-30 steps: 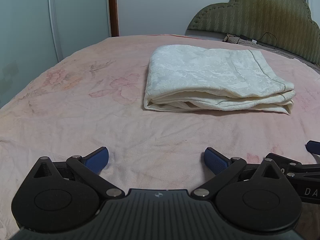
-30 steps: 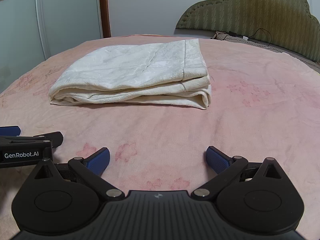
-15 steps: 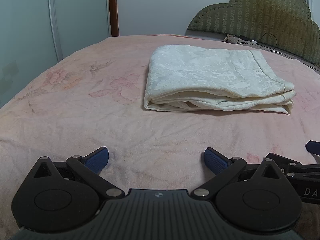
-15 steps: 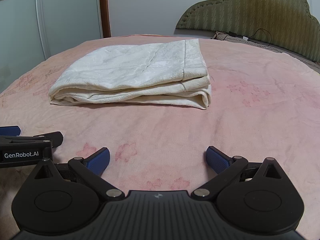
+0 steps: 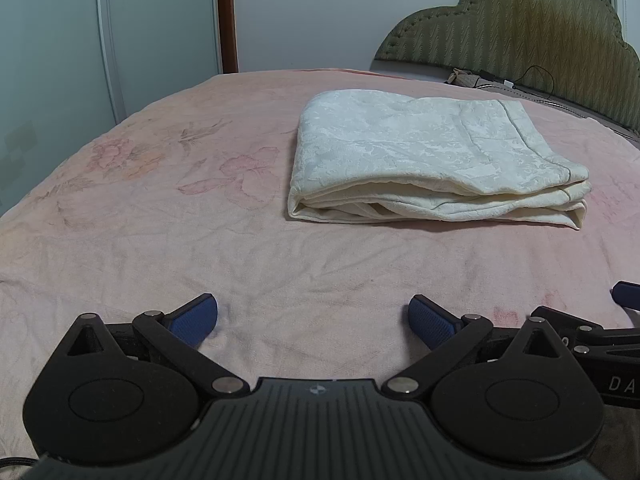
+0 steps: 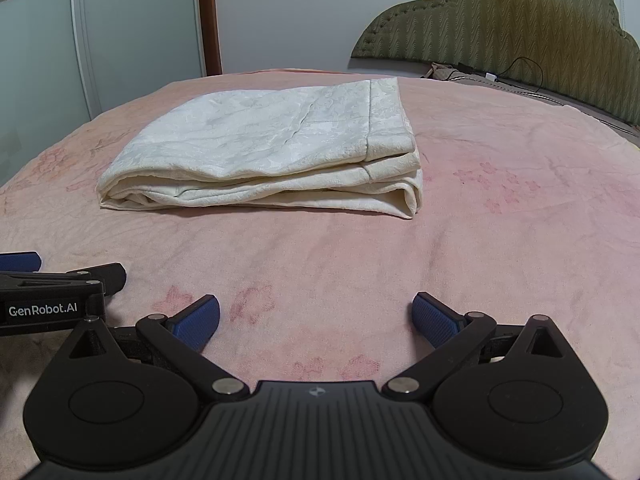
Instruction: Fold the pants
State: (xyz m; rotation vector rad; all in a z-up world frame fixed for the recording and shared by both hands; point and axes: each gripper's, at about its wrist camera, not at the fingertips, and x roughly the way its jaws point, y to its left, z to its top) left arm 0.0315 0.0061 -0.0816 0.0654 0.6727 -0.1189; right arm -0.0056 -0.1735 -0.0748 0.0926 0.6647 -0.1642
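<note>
The cream-white pants [image 5: 424, 156] lie folded in a flat rectangular stack on the pink bedspread; they also show in the right wrist view [image 6: 272, 148]. My left gripper [image 5: 312, 320] is open and empty, low over the bedspread, well short of the stack. My right gripper [image 6: 316, 318] is open and empty, also near the bed's front and apart from the pants. The right gripper shows at the right edge of the left wrist view [image 5: 592, 332]. The left gripper shows at the left edge of the right wrist view [image 6: 52, 292].
The pink floral bedspread [image 5: 160, 208] covers the whole bed. A green padded headboard [image 5: 520, 20] stands at the back right, with a cable and small items [image 5: 500, 80] at its foot. Wardrobe doors [image 5: 60, 60] stand at the left.
</note>
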